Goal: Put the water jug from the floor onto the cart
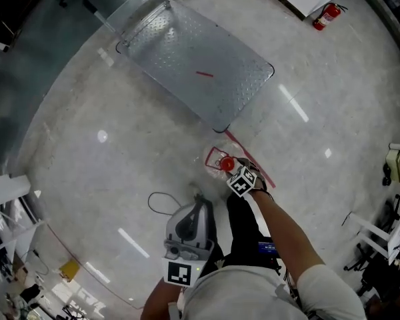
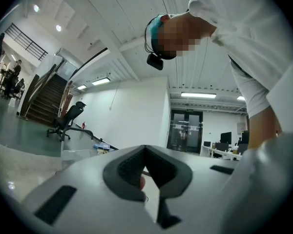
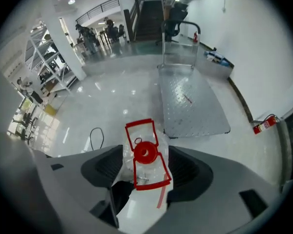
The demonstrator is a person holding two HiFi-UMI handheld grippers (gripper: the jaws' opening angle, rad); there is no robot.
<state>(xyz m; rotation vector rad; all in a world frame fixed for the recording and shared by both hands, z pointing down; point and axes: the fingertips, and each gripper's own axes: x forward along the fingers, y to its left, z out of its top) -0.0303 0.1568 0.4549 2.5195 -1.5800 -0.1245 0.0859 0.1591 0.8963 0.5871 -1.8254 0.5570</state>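
Note:
The clear water jug (image 1: 221, 160) with a red cap and red carrying handle stands on the pale floor just in front of the cart. The cart (image 1: 193, 69) is a low grey checker-plate platform with nothing on it. My right gripper (image 1: 232, 172) points steeply down at the jug's top. In the right gripper view the jug (image 3: 145, 152) sits between the wide-apart jaws of my right gripper (image 3: 146, 168), and the cart (image 3: 190, 99) lies beyond. My left gripper (image 1: 195, 205) hangs close to my body, level, its tips together (image 2: 146, 152), nothing in it.
A red fire extinguisher (image 1: 327, 15) stands by the far wall. A dark cable loop (image 1: 161, 202) lies on the floor left of the jug. Red tape lines (image 1: 257, 165) mark the floor by the jug. Shelving (image 1: 7, 199) stands at the left, equipment at the right.

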